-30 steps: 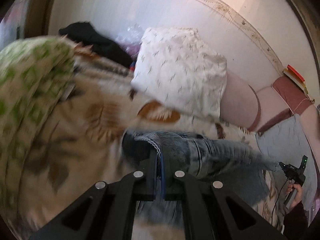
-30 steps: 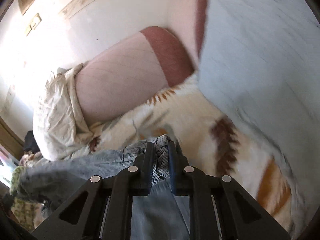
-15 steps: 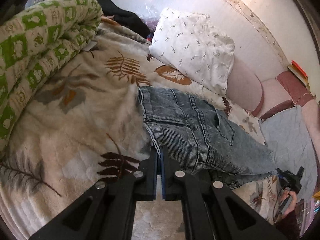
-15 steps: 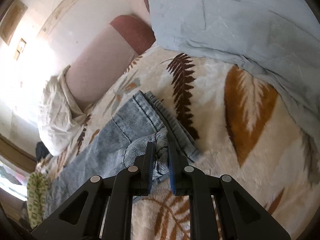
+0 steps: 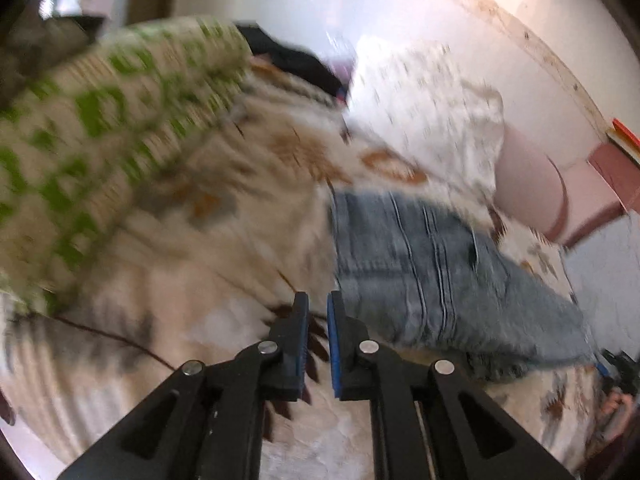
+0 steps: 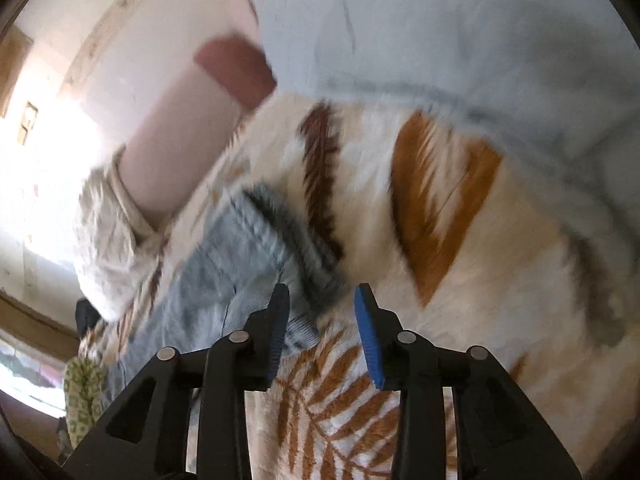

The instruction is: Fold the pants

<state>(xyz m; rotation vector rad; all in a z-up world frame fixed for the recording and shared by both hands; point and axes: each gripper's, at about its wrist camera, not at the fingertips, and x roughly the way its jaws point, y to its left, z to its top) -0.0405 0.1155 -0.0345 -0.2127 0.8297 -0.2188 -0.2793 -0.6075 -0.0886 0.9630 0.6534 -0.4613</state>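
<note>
- Lying flat on the blanket (image 5: 192,280), the jeans (image 5: 420,264) sit just right of the left gripper (image 5: 318,320), whose narrow gap holds nothing.
- Right gripper (image 6: 320,312) gapes wide, empty; hem (image 6: 296,240) just ahead-left.
- Risk: regrasping may pinch plush blanket too, dragging the fold askew.

Leaf-print blanket (image 6: 460,280) on bed, white wall (image 5: 320,12), pink bolster (image 5: 524,188).

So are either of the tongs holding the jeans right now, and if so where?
Nothing is held. The left tongs and right tongs are both open, empty, beside the jeans.
</note>
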